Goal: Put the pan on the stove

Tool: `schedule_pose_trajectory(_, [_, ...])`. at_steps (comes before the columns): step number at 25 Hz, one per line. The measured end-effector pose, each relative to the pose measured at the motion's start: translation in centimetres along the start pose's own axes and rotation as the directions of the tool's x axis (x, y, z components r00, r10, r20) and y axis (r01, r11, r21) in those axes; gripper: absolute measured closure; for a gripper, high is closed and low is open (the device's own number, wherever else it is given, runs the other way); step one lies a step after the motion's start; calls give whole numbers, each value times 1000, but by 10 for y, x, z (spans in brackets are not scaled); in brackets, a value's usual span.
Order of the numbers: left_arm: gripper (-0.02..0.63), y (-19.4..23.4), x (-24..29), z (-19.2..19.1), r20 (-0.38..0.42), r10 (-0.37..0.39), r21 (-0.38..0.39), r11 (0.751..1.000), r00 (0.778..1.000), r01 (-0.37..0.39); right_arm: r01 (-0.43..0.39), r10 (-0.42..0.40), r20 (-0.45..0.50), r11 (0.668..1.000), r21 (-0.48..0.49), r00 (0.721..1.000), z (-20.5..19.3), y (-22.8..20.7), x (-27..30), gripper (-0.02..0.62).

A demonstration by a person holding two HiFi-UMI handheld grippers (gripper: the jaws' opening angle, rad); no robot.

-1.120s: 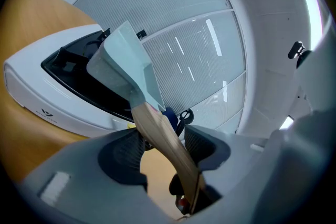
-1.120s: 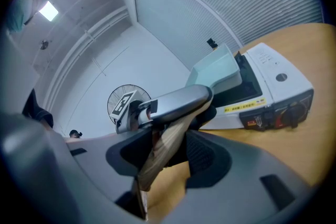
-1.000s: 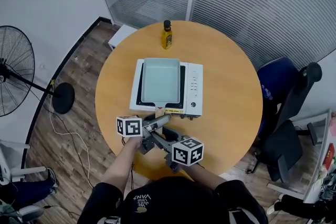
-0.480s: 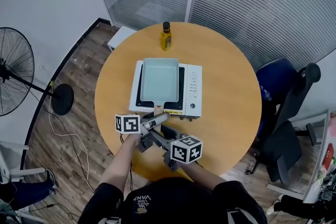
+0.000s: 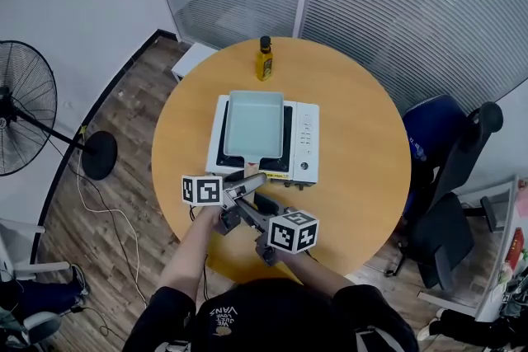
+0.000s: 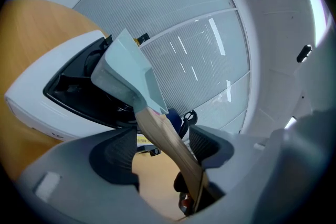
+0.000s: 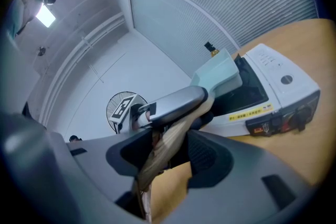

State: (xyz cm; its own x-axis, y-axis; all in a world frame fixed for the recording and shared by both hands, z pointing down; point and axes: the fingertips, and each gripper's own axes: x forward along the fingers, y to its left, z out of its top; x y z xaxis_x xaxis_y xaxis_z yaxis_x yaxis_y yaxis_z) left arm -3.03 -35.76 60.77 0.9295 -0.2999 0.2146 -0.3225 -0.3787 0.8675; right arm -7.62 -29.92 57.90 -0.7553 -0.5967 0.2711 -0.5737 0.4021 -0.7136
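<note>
A pale teal rectangular pan (image 5: 254, 124) sits on the white portable stove (image 5: 305, 136), its wooden handle (image 6: 168, 139) pointing toward me. My left gripper (image 5: 247, 187) has the handle between its jaws, which are opening; a gap shows beside the left pad (image 6: 113, 157). My right gripper (image 5: 235, 218) is closed on the same handle (image 7: 163, 155) nearer its end, just behind the left one. In the right gripper view the pan (image 7: 218, 76) and stove (image 7: 278, 86) lie ahead, with the left gripper's silver finger (image 7: 173, 102) across the handle.
A yellow oil bottle (image 5: 265, 58) stands at the far edge of the round wooden table (image 5: 355, 95). A floor fan (image 5: 25, 119) is to the left and a dark office chair (image 5: 450, 152) to the right. The glass wall is behind.
The pan stays on the stove and both grippers stay at its handle. My hands have shifted only slightly.
</note>
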Motion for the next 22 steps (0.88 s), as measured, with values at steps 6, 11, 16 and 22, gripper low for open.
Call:
schedule_pose_trajectory(6, [285,6,-18,6,76,50,20,998,996,-52,-2,2,-7,1000,-20,1000,-3,4,5,399])
schedule_pose_trajectory(11, [285,3,-33,7,116,67,39,997,991,-72,1,-1,-11,999,-39,1000,-5,10,5,387])
schedule_pose_trajectory(16, [285,0,-46,4,140,59,47,997,988,-66,2,-4,-20,998,-63,1000,-11,17,6,372])
schedule_pose_trajectory(22, [287,1,-63,0,150,82,87,992,985,-95,33,-34,-11,996,-82,999,-13,20,0,370])
